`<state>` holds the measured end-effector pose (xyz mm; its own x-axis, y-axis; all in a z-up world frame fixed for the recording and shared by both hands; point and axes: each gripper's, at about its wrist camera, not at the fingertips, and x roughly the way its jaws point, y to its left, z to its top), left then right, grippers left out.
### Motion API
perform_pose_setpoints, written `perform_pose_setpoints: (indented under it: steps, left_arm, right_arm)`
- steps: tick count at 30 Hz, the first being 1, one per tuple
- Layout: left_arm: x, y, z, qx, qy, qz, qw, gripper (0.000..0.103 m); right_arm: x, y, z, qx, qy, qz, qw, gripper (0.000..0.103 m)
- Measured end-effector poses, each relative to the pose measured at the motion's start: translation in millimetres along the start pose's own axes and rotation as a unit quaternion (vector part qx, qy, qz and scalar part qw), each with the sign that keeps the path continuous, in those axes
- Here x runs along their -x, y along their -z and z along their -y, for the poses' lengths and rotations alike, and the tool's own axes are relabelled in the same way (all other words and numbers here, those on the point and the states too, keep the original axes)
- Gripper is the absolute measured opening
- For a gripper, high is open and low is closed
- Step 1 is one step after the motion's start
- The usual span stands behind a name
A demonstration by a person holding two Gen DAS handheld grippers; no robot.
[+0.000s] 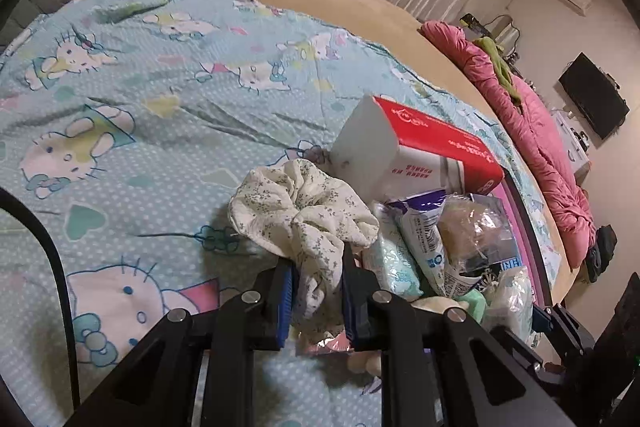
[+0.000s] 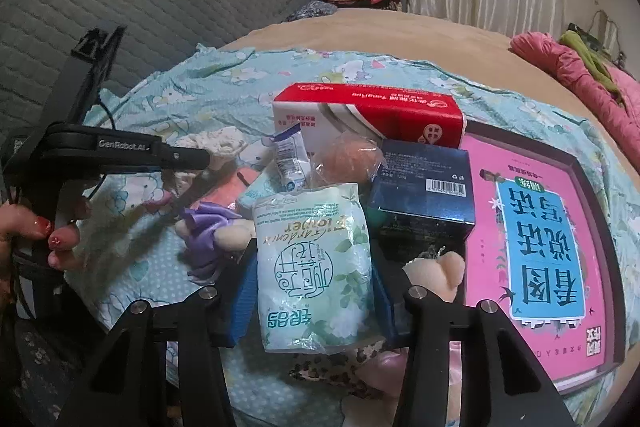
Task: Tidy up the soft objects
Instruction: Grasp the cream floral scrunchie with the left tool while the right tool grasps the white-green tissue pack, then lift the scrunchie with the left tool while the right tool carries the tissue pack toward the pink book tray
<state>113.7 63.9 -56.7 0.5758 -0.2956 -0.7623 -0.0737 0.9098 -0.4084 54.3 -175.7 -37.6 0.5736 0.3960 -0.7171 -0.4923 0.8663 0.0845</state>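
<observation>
- The left gripper (image 1: 316,291) is seen at the bottom centre of the left wrist view, its fingers closed on a hanging fold of the flowered scrunchie (image 1: 304,215); only a thin edge of cloth is pinched, so the scrunchie could be pulled out of the grip if it is lifted fast or snags on the pile
- The bulk of the scrunchie rests just beside the red and white tissue box (image 1: 416,151) and touches the small packets (image 1: 420,239) to its right; these could be dragged along or tipped when it is raised
- The right gripper (image 2: 316,291) is seen at the bottom centre of the right wrist view, its fingers pressed against both sides of the pale green tissue pack (image 2: 312,267); the film looks slippery and the pack soft, so it may be squeezed out of shape or slide down between the pads
- Behind the pack, in the middle of the frame, a dark blue box (image 2: 424,187) and a wrapped round item (image 2: 344,159) lie close by; they could be knocked if the pack is swung
- The pink book (image 2: 540,247) at the right of the frame is hard, not soft; it could be sorted wrongly with the soft things
- The two grippers work close together over one pile on the blue cartoon sheet (image 1: 120,107); a collision is possible, since the left one is seen at the left edge of the right wrist view
- The purple-dressed doll (image 2: 216,231) and the leopard-print cloth (image 2: 332,367) lie partly hidden under the pack, so they may be overlooked
</observation>
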Motion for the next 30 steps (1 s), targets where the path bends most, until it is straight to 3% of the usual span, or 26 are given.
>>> perform_pose_setpoints:
  steps: [18, 30]
  left_arm:
    - [48.4, 6.7, 19.2, -0.021, -0.019, 0.044, 0.9986, 0.021]
    - [69.2, 10.1, 64.5, -0.056, -0.032, 0.053, 0.9965, 0.021]
  right_arm:
    - [35.7, -15.3, 3.2, -0.014, 0.0, 0.064, 0.998, 0.05]
    - [68.0, -19.4, 28.7, -0.05, 0.006, 0.107, 0.993, 0.05]
